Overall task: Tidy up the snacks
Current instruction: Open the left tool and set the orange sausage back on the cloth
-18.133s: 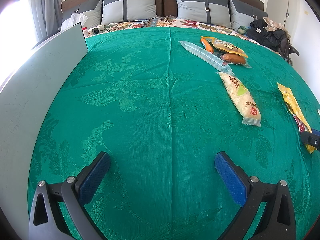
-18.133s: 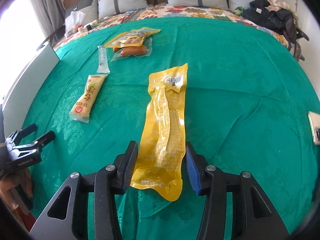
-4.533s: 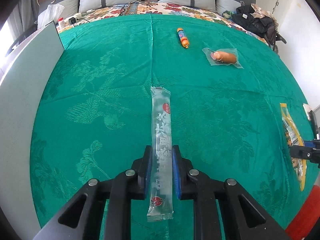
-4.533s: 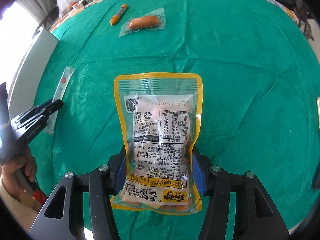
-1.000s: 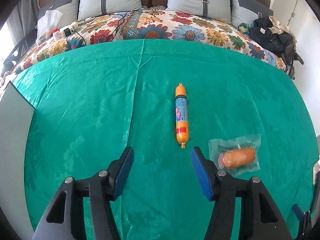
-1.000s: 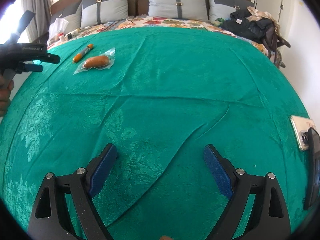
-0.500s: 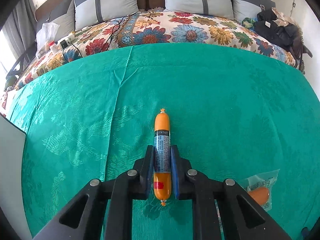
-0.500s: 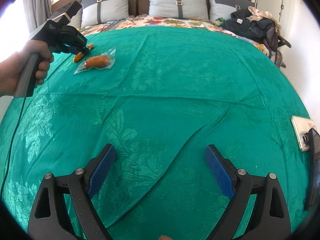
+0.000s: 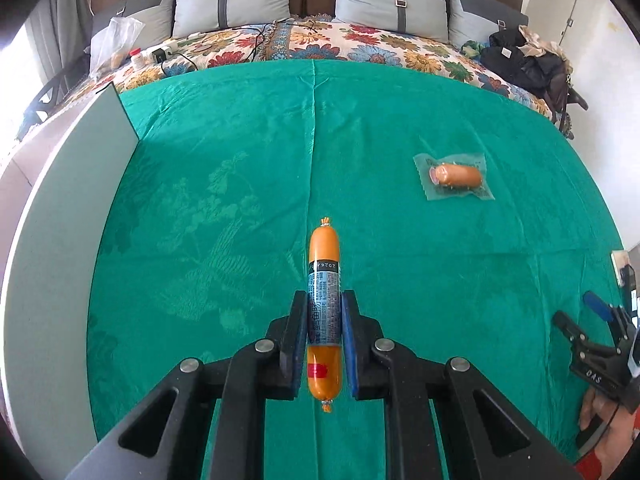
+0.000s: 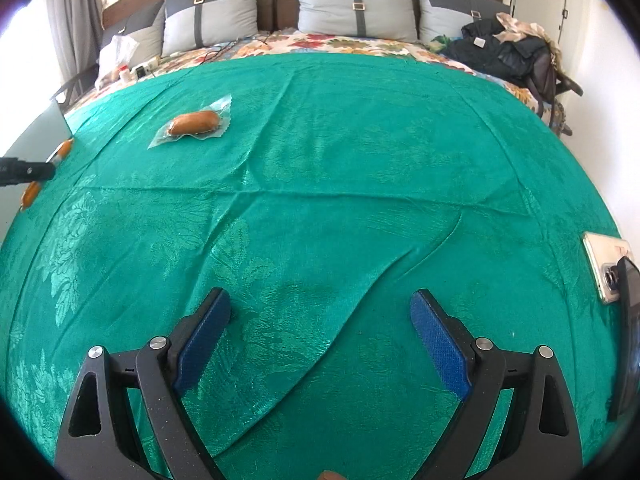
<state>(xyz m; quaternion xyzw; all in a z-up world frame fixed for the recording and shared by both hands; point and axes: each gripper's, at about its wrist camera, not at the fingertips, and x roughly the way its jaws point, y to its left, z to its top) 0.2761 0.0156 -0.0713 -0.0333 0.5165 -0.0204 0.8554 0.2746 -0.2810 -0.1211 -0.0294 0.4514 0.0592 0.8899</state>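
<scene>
My left gripper is shut on an orange sausage stick with a blue printed label, held lengthwise above the green cloth. The stick also shows at the far left of the right wrist view. A short sausage in a clear vacuum pack lies on the cloth to the right and further back; it also shows in the right wrist view. My right gripper is open and empty over bare cloth; it shows at the right edge of the left wrist view.
A grey-white board stands along the left edge of the bed. A phone lies at the right edge. Pillows, a floral sheet, cables and a dark bag are at the head of the bed.
My left gripper has lifted the sausage stick and drawn back toward the near side, so the packed sausage now lies further ahead on the right. The right gripper has hardly moved.
</scene>
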